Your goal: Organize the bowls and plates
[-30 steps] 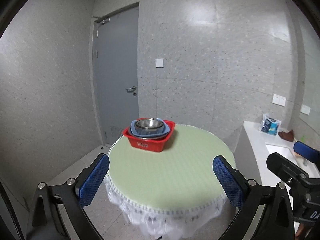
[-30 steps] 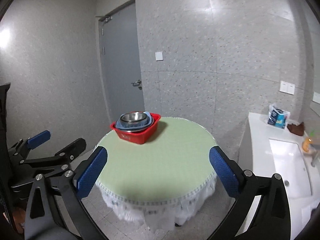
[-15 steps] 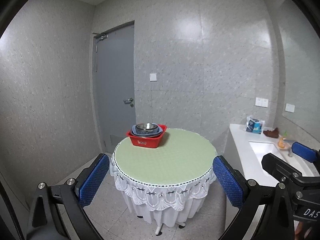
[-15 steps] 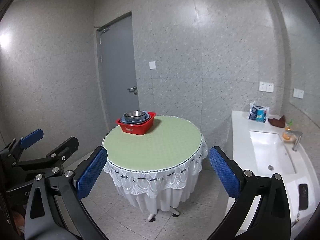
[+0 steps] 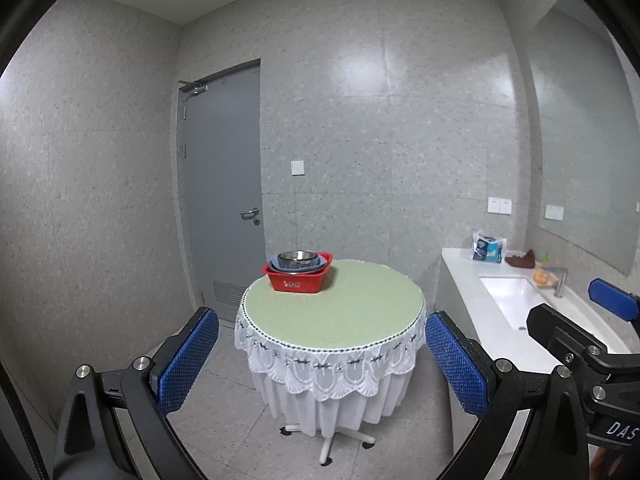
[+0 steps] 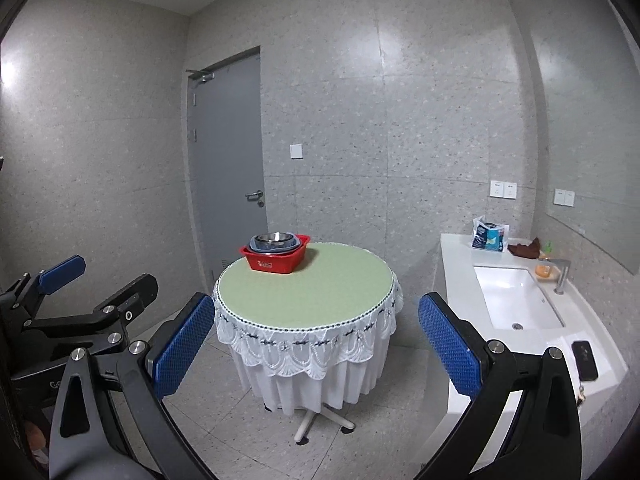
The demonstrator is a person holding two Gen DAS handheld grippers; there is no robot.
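My left gripper (image 5: 322, 364) fills the bottom of the left wrist view. Its two blue pads (image 5: 188, 360) are wide apart and hold nothing. My right gripper (image 6: 316, 344) fills the bottom of the right wrist view. It is wide open too, with nothing in it. In that view my left gripper also pokes in at the lower left. In the left wrist view my right gripper pokes in at the lower right.

Past both grippers, in the middle of each frame, stands a round surface (image 5: 344, 308) with a pale green top and a white lace cloth (image 5: 328, 364) hanging down its sides. Both grippers are well apart from it.

At the far left edge of the surface sits a red basket (image 5: 298, 278). Inside it is a stack: a shiny metal bowl (image 5: 297, 256) on top, sitting in blue dishes (image 5: 316, 265). I cannot tell how many blue dishes there are.

On the right of the frame is a white counter (image 6: 456, 256) with a sink (image 6: 516, 296). A dark phone (image 6: 585, 360) lies on its near end. A blue and white pack (image 6: 489, 238) stands at its far end.

Behind the surface, at the middle left of the frame, is a gray door (image 5: 224, 216). A white wall switch (image 5: 297, 168) is just beside it.
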